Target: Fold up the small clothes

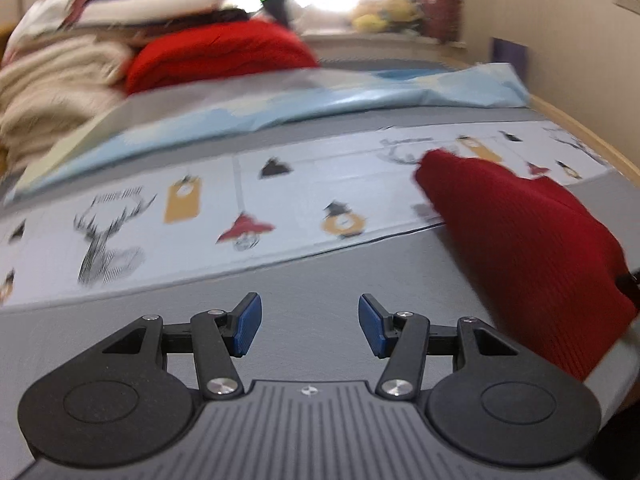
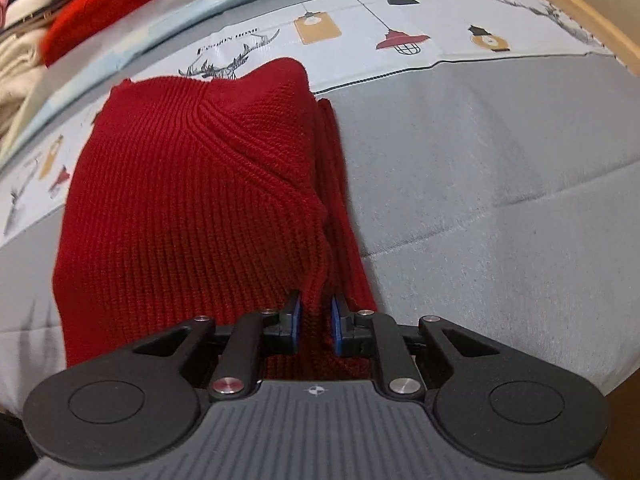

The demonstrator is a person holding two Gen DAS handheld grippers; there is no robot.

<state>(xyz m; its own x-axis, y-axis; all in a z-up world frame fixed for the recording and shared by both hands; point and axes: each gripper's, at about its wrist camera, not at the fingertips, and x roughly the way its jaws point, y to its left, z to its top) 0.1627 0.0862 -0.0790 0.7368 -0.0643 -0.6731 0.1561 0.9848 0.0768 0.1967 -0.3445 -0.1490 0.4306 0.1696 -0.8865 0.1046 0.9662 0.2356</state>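
Note:
A dark red knit garment lies partly folded on the grey bed cover. My right gripper is shut on a bunched fold of its near right edge. In the left wrist view the same red garment sits at the right. My left gripper is open and empty over bare grey cover, to the left of the garment and apart from it.
A printed sheet with deer and lamp pictures runs across the bed, with a light blue sheet behind it. A pile of folded clothes, cream and bright red, stands at the back left. A wooden bed edge curves at the right.

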